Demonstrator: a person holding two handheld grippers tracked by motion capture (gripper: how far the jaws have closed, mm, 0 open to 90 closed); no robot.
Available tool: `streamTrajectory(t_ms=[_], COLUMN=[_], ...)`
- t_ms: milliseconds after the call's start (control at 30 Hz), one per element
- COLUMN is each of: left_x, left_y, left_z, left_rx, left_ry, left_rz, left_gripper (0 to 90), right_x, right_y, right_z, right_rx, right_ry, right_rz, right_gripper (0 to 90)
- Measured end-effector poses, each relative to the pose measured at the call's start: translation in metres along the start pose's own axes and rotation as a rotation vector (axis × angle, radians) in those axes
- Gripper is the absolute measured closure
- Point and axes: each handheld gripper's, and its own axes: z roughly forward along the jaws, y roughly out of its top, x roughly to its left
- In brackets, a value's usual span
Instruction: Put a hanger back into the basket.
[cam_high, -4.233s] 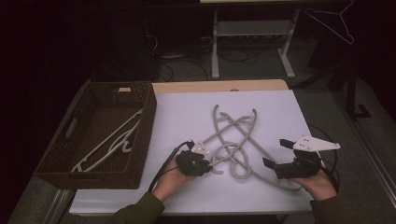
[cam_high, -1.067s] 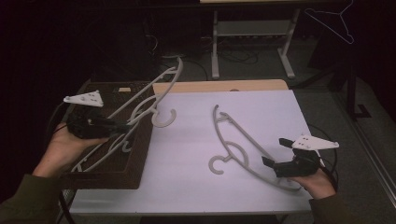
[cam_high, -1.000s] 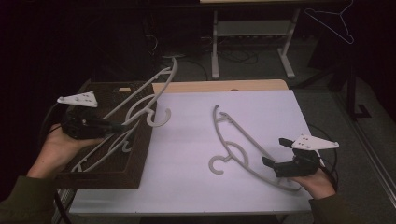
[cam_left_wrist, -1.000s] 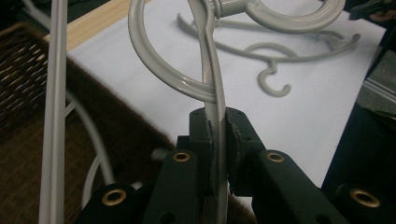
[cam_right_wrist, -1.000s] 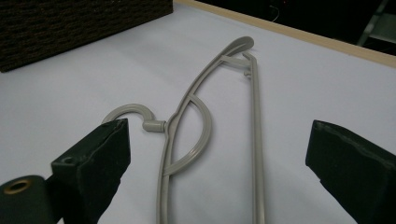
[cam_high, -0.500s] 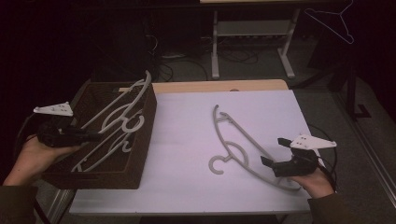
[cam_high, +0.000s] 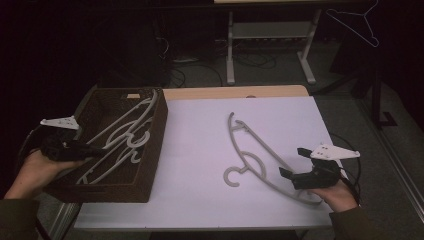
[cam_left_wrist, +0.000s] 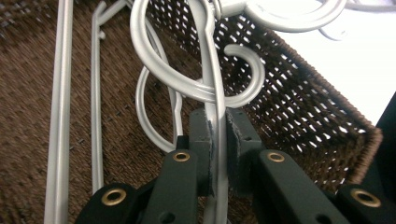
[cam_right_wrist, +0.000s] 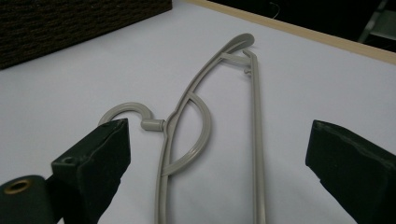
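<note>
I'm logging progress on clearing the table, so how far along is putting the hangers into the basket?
Done: grey hangers already lie in the brown basket. In hand: the left hand-held gripper is shut on a hanger over the basket, not let go. Left: one hanger on the table lies in front of the open right hand-held gripper, not gripped.
</note>
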Motion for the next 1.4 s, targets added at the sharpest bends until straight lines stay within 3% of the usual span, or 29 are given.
streamTrajectory(t_ms=[333,400,600,767,1000,1400], left_x=[0.008,0.009,0.007,-0.002,-0.027,-0.089], left_y=[-0.002,-0.002,0.001,0.009,0.032,0.079], left_z=[0.019,0.021,0.021,0.021,0.026,0.055], left_rx=[0.048,0.051,0.030,-0.065,-0.155,-0.225], left_ry=[0.012,0.031,0.058,0.043,0.032,-0.055], left_rz=[0.003,0.011,0.007,-0.008,0.028,0.144], left_gripper=[81.4,79.7,59.9,42.6,28.2,13.2], right_x=[-0.001,-0.001,-0.001,0.000,0.000,0.004], right_y=[0.000,0.000,0.000,0.001,0.001,0.007], right_z=[0.000,-0.001,-0.001,-0.002,-0.003,0.007], right_rx=[-0.001,0.000,-0.004,-0.006,-0.008,0.011], right_ry=[-0.004,-0.002,-0.002,-0.004,-0.005,0.017], right_rz=[-0.002,0.000,-0.003,0.002,-0.002,0.004], right_gripper=[6.1,6.1,6.1,6.1,6.1,9.6])
